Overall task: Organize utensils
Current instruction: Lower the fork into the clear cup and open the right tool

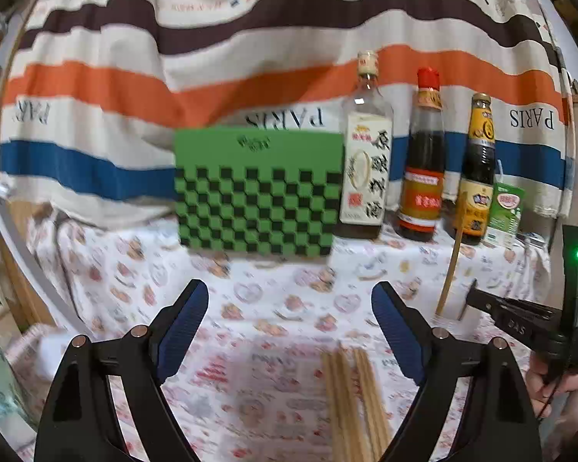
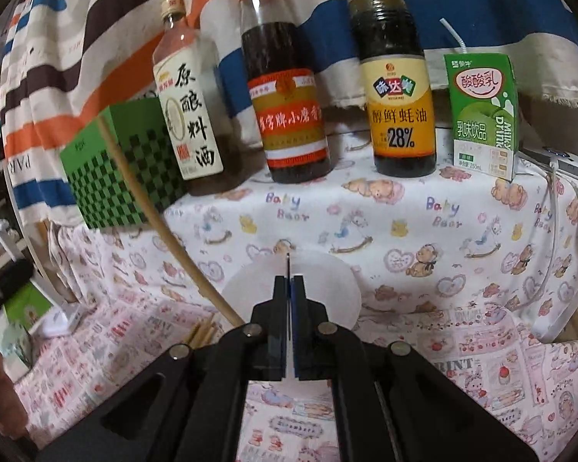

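My left gripper (image 1: 289, 304) is open and empty above the patterned cloth. A bundle of wooden chopsticks (image 1: 352, 400) lies on the cloth just below and right of it; their tips also show in the right wrist view (image 2: 202, 333). My right gripper (image 2: 289, 283) is shut; it shows at the right edge of the left wrist view (image 1: 478, 292). One wooden chopstick (image 1: 451, 265) stands tilted beside its tip and runs up to the left in the right wrist view (image 2: 162, 219). I cannot tell if the jaws grip it. A white round disc (image 2: 323, 288) lies under the right gripper.
A green checkered box (image 1: 258, 192) stands at the back centre. Right of it stand a rice wine bottle (image 1: 366, 161), a red-capped dark bottle (image 1: 424, 169), an oyster sauce bottle (image 1: 478, 177) and a green milk drink carton (image 2: 481, 115). A striped cloth (image 1: 135, 88) hangs behind.
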{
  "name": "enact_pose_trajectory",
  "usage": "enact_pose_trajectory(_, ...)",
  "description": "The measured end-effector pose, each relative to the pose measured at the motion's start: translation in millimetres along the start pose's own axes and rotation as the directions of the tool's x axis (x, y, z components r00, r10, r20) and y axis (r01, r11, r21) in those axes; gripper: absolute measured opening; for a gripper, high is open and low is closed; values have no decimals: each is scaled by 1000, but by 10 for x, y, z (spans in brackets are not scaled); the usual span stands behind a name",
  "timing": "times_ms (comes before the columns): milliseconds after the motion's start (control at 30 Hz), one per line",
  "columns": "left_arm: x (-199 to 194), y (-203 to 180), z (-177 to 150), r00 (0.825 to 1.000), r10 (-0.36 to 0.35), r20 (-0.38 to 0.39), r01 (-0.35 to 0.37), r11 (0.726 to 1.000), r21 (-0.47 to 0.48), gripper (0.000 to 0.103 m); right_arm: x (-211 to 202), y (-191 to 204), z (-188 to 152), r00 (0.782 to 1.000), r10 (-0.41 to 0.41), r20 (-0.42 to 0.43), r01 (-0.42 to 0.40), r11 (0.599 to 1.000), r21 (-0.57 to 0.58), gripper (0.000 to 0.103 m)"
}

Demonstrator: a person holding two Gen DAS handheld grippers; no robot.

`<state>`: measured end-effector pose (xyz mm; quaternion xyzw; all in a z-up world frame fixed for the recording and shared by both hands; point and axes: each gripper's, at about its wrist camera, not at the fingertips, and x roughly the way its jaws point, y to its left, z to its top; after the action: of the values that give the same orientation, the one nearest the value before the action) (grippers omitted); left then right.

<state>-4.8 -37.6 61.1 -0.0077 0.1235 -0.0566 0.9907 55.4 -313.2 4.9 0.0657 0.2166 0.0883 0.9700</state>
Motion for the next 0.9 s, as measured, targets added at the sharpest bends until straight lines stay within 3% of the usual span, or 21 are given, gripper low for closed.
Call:
enact_pose_trajectory(233, 40, 71, 5, 1000, 16, -15, -16, 1000, -21, 88, -48, 55, -23, 999, 34, -19, -34, 999, -39, 3)
enact_pose_trajectory(333, 68, 44, -18, 999, 21, -29, -21, 1000, -8, 88, -198, 103, -58, 1000, 13, 10, -12, 997, -73, 15)
enact_pose_trajectory(567, 193, -71, -115, 993, 88, -80, -84, 995, 57, 93, -607, 82, -81, 995, -4, 99, 5, 1000, -13, 42)
enact_pose_trajectory(633, 265, -87, -160, 989, 97, -110, -90, 993, 70, 93, -693, 74, -103, 992, 4, 128, -4, 1000, -6, 44)
enact_pose_trajectory(700, 339, -89, -199, 984, 106, -142, -96, 993, 74, 93, -720, 64, -112, 991, 12, 130, -13, 1000, 2, 55)
enact_pose_trajectory(800, 448, -49, -253, 973, 106, -203, -98, 994, 52, 93, -679, 23, -140, 993, 5, 116, -6, 1000, 6, 60)
enact_pose_trajectory(900, 556, 27, -303, 960, 56, -274, -60, 998, -9, 93, -602, -39, -161, 996, -17, 89, 15, 1000, 23, 61)
